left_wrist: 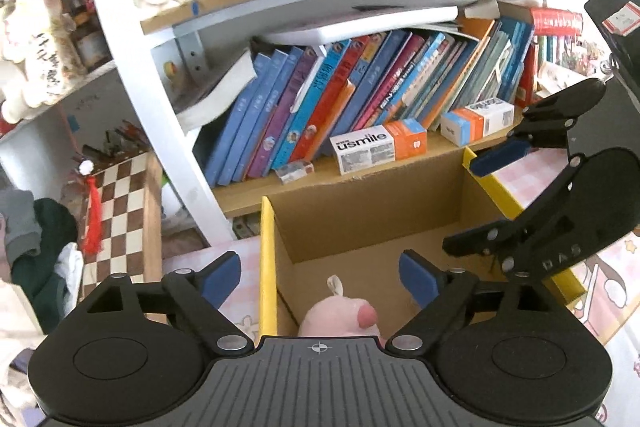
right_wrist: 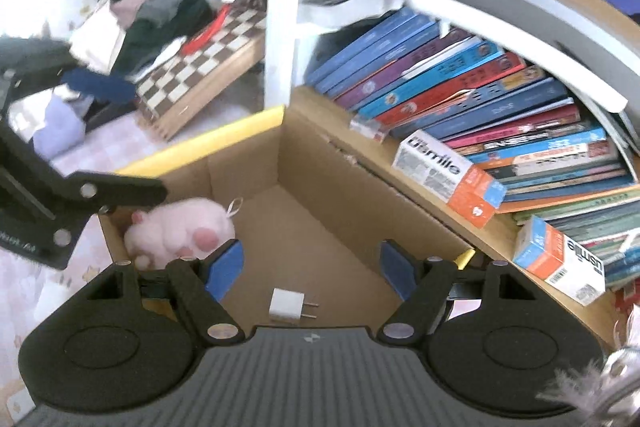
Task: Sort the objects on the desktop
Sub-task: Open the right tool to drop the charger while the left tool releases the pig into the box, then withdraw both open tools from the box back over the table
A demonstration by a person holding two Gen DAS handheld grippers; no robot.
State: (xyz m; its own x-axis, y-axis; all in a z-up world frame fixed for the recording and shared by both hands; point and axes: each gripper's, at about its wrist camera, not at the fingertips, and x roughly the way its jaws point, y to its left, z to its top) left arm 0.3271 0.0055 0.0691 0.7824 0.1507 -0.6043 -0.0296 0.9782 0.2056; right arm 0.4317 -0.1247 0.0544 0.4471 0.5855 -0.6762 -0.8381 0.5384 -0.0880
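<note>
pink plush toy [left_wrist: 340, 319] half hidden behind left gripper body, fluffy thing [right_wrist: 600, 383] blurred at frame corner

1. The left gripper [left_wrist: 320, 281] has a matte black frame with a grey ribbed plate at its centre, marked by a small white crosshair.
2. Two round black discs flank the plate, each with a shallow circular recess.
3. Black linkage bars carry silver round rivets at the joints.
4. Its fingers [left_wrist: 418, 283] end in blue pads.
5. The right gripper [right_wrist: 311, 269] has the same build: grey ribbed plate, black discs, silver rivets, blue-padded fingers [right_wrist: 226, 267], and a small white mark on the plate.
6. Seen from the left wrist camera, its side bears pale embossed lettering, partly unreadable.
</note>
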